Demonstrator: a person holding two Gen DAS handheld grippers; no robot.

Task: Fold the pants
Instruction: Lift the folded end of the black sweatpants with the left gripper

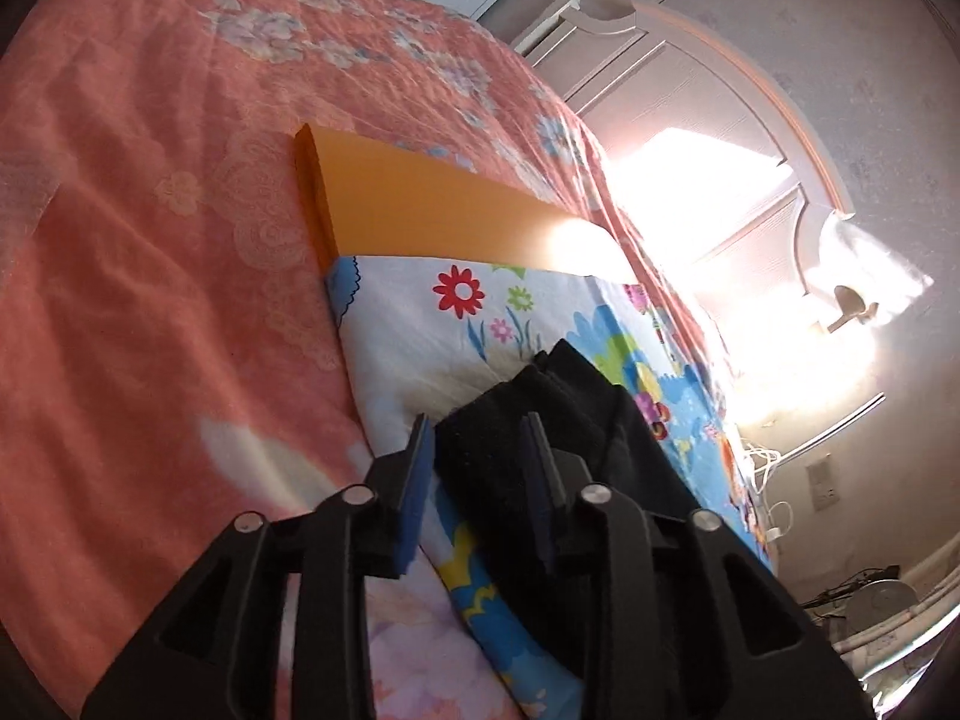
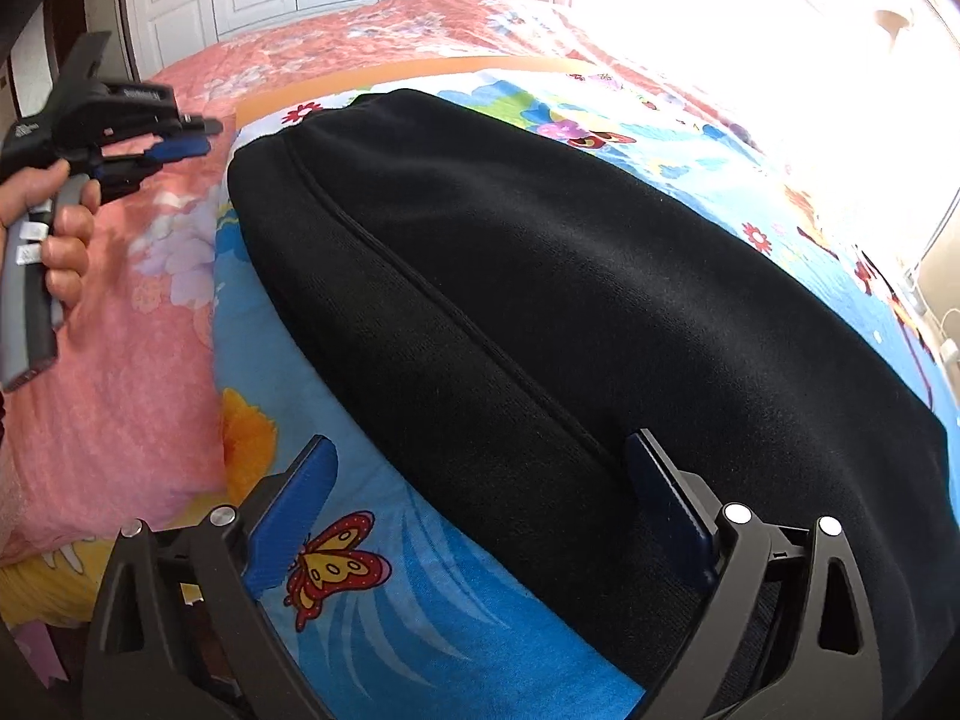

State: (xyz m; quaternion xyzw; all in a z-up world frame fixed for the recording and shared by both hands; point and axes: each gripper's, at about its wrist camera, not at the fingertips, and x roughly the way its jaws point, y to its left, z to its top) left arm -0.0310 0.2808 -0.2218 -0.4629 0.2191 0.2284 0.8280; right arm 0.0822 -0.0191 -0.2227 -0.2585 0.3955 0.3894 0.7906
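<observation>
A: Your right gripper (image 2: 480, 480) is spread wide, holding nothing. The black knit fabric pants (image 2: 570, 300) lie folded on the cartoon-print cotton sheet (image 2: 420, 600), reaching in between its fingers; the right finger sits over the cloth, the left over the sheet.

B: And your left gripper (image 1: 480, 450)?

A: Its jaws stand partly apart. In its own view a bunched edge of the pants (image 1: 540, 420) appears between the pads (image 1: 417, 480); whether they touch it, I cannot tell. From the right wrist view it hangs up to the left over the pink floral bedspread (image 2: 120, 360), in your left hand (image 2: 54, 240).

B: Beyond the pants?

A: A flat orange board (image 1: 420, 204). No containers are visible.
</observation>
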